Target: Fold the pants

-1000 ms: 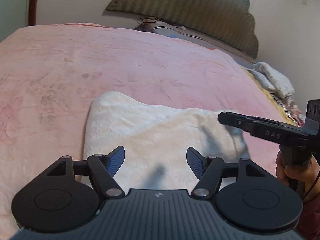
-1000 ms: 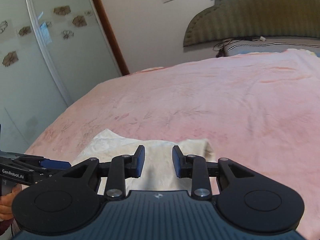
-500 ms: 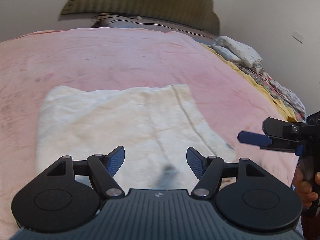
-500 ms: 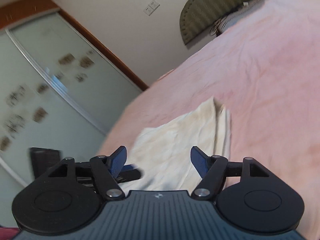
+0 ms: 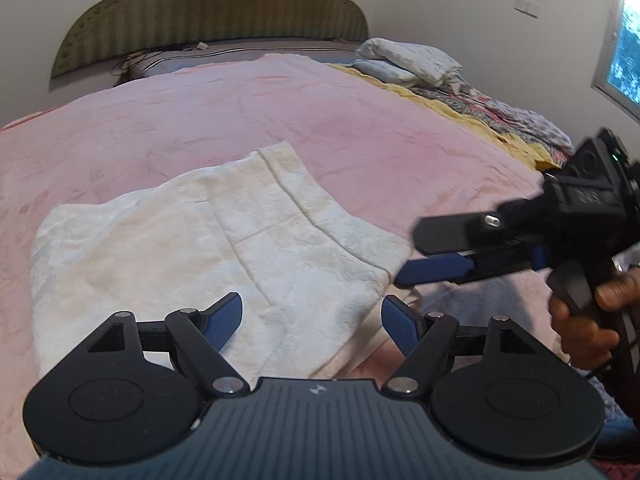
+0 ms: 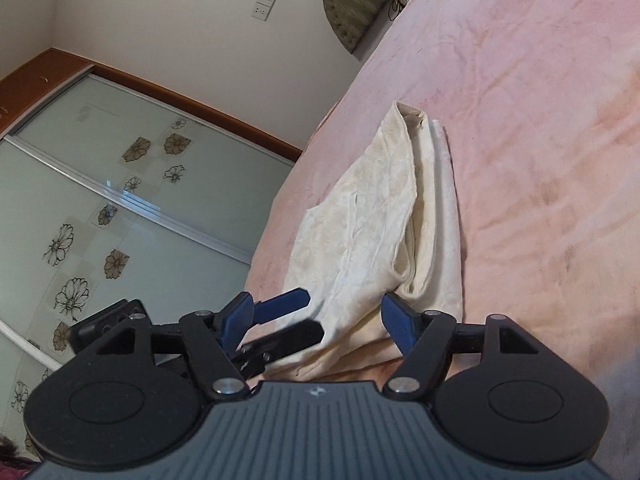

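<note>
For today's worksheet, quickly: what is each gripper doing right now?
Left gripper: open, empty, over the pants.
Right gripper: open, empty, at the pants' near edge.

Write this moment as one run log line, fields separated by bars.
step: fold pants | pants: folded on pink bed | left gripper: open | right gripper: open

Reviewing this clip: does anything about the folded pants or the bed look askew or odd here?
Slightly. The cream pants lie folded on the pink blanket, but the layers don't line up: one edge bulges open near the right gripper. Both grippers are open.
</note>
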{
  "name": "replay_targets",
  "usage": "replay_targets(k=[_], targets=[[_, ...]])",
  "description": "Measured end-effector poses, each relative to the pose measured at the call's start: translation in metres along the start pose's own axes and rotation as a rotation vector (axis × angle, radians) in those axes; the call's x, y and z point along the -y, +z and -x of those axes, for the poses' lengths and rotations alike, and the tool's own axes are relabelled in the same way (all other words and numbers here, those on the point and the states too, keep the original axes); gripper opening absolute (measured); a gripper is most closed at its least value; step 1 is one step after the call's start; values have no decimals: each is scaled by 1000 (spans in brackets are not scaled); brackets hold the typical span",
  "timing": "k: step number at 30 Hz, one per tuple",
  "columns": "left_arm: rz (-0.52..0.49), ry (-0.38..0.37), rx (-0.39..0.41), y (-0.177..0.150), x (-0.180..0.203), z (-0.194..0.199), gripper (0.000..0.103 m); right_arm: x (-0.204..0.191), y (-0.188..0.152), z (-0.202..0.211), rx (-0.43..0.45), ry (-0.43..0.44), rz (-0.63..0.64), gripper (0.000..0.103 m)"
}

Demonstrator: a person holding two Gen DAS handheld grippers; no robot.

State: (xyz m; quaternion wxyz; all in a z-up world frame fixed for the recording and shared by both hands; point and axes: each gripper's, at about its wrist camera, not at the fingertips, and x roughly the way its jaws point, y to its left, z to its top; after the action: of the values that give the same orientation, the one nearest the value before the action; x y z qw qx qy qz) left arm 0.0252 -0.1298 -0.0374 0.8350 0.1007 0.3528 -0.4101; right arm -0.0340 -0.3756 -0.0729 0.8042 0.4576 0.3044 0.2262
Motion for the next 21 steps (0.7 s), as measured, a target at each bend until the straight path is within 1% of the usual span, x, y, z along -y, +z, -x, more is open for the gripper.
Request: replay_targets(k=[3, 5, 6, 7, 8, 9, 10, 11, 13, 14, 15, 16, 17, 19, 21], targets=[[-62, 14, -9, 0, 10, -8, 78, -1, 8, -7, 21, -46, 24, 71], [-108, 53, -10, -1, 17, -17, 77, -6, 11, -11, 36, -91, 69, 71], [-124, 77, -20, -2, 19, -22, 72, -11, 11, -15, 38, -119, 107, 68], [-134, 93, -28, -3, 20, -26, 68, -15, 10, -17, 38, -145, 139, 49], [-148, 104, -24, -4, 22, -27, 67, -18, 10, -19, 35, -160, 164, 25], [-165, 114, -4, -6, 24, -28, 65, -19, 10, -17, 46, -151, 164, 19], [-184, 127, 9, -7, 27, -28, 63, -22, 11, -15, 53, -129, 163, 16], [-199, 136, 20, -7, 29, -28, 61, -25, 13, -14, 58, -114, 170, 15], [-205, 148, 44, -6, 30, -27, 42, -33, 16, -13, 64, -108, 195, 15], [-189, 154, 53, -5, 29, -27, 38, -36, 16, -14, 62, -107, 206, 15], [-171, 151, 54, -4, 27, -26, 28, -38, 16, -14, 59, -108, 215, 15], [-155, 137, 56, -4, 26, -25, 21, -38, 16, -14, 60, -113, 219, 15], [-148, 127, 68, -5, 26, -24, 19, -38, 15, -12, 62, -114, 216, 15], [-171, 116, 80, -6, 32, -20, 11, -35, 12, -8, 69, -119, 202, 15], [-196, 106, 85, -7, 40, -18, 11, -32, 7, -2, 76, -126, 185, 15]])
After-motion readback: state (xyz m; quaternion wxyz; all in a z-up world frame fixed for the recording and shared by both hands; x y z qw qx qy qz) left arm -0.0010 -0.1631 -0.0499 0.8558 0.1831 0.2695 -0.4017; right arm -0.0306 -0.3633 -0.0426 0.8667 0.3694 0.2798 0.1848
